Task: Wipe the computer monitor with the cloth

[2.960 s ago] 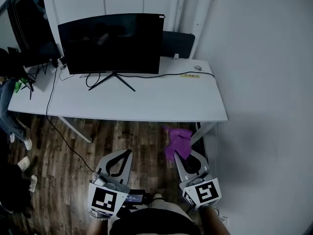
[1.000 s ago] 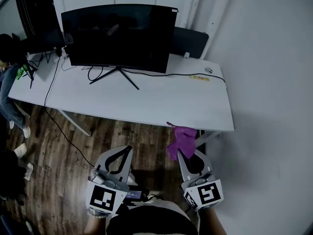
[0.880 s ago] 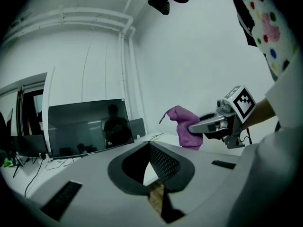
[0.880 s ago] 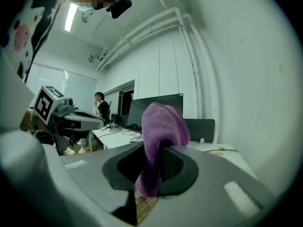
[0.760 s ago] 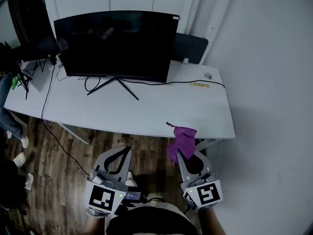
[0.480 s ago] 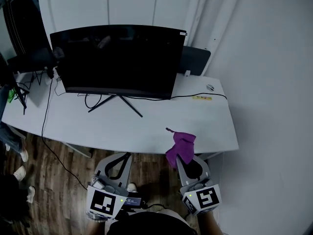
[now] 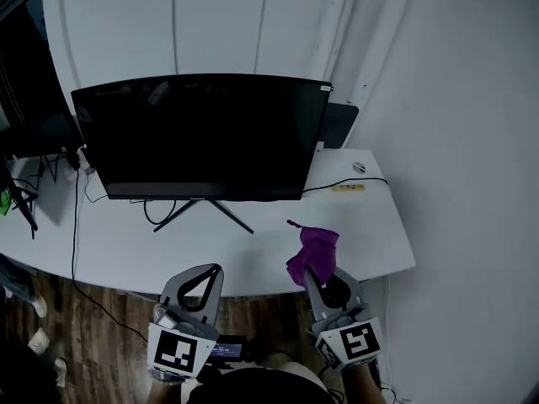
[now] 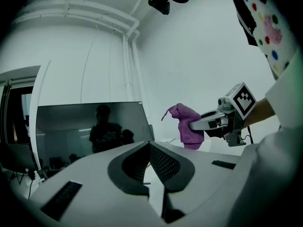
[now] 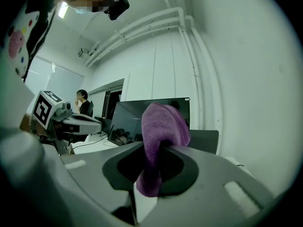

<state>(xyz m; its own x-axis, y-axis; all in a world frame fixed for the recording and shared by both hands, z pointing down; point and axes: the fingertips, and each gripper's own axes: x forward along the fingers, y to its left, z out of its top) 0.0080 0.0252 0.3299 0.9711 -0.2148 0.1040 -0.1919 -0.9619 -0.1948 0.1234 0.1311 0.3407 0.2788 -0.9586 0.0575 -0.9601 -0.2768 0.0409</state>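
Note:
A wide curved black monitor (image 7: pixel 198 137) stands on its two-legged stand on a white desk (image 7: pixel 370 234), screen dark. My right gripper (image 7: pixel 313 268) is shut on a purple cloth (image 7: pixel 312 251), held over the desk's front right part, right of the monitor's stand. From the right gripper view the cloth (image 9: pixel 158 141) bulges up between the jaws with the monitor (image 9: pixel 142 119) behind it. My left gripper (image 7: pixel 215 269) is shut and holds nothing, near the desk's front edge. Its own view shows the monitor (image 8: pixel 90 131), the cloth (image 8: pixel 187 126) and my right gripper (image 8: pixel 189 125).
A black cable (image 7: pixel 74 225) runs along the desk and down at the left. A second dark screen (image 7: pixel 339 123) stands behind the monitor's right end. A yellow strip (image 7: pixel 348 188) and a small round object (image 7: pixel 360 167) lie at the back right. White wall behind and right; wood floor (image 7: pixel 76 335) below.
The view has closed in on the desk: the monitor looms larger and nearer. Both grippers, before over the floor short of the desk, now reach its front edge, cloth still held.

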